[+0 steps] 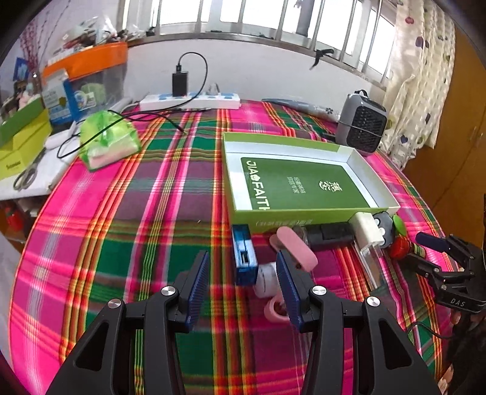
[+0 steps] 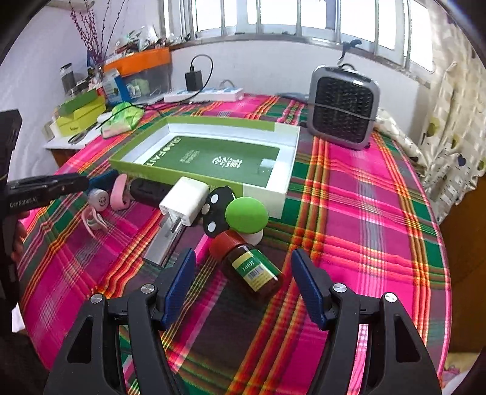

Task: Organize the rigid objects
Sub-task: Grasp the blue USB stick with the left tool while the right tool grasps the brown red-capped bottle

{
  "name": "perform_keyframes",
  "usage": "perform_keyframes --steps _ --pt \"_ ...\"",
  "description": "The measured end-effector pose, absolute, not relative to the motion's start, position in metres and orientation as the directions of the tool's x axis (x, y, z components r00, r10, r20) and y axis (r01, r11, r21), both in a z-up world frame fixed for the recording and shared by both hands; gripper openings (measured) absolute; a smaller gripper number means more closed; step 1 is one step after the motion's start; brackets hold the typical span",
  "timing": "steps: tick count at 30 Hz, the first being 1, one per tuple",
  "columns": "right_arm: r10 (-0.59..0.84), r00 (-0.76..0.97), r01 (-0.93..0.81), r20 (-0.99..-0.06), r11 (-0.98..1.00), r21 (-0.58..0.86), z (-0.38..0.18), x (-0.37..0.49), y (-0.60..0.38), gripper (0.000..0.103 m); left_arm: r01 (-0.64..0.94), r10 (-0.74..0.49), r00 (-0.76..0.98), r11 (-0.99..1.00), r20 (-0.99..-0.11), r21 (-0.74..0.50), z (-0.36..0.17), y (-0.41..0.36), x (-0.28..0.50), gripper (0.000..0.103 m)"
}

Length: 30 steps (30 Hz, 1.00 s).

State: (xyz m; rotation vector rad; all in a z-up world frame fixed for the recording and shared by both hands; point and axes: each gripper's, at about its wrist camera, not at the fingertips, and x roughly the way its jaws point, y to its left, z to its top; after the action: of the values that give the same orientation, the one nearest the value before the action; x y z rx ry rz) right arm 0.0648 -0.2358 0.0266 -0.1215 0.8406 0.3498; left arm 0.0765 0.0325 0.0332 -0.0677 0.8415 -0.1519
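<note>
My right gripper (image 2: 243, 282) fingers gape around the brown bottle (image 2: 250, 267); left gripper (image 1: 243, 282) spread beside the blue box (image 1: 244, 258), mushroom (image 2: 246, 217) crowding.

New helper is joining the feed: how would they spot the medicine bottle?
Find the open green box on the plaid cloth; small items line its near wall. The brown bottle lies on its side nearest the right gripper, the only one with a red cap and yellow-green label.

Ahead of me, at twelve o'clock, bright barred windows (image 2: 303, 15) top a white wall (image 2: 267, 70). A patterned curtain (image 2: 449, 127) hangs at two o'clock beside wooden panelling (image 1: 455, 145).
</note>
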Motion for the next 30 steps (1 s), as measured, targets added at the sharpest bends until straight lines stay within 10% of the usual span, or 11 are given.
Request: perform_keyframes --steps 21,30 --pt "0.255 0.551 -0.390 -0.795 0.920 0.025 0.011 0.082 -0.228 0.065 0.075 -0.112 0.595 0.994 -0.796 -0.084 0.013 0.034 0.113 0.043" --pt "0.254 0.561 -0.389 -0.788 0.921 0.020 0.013 0.079 -0.229 0.036 0.087 -0.110 0.601 0.994 -0.792 -0.072 0.012 0.031 0.111 0.024"
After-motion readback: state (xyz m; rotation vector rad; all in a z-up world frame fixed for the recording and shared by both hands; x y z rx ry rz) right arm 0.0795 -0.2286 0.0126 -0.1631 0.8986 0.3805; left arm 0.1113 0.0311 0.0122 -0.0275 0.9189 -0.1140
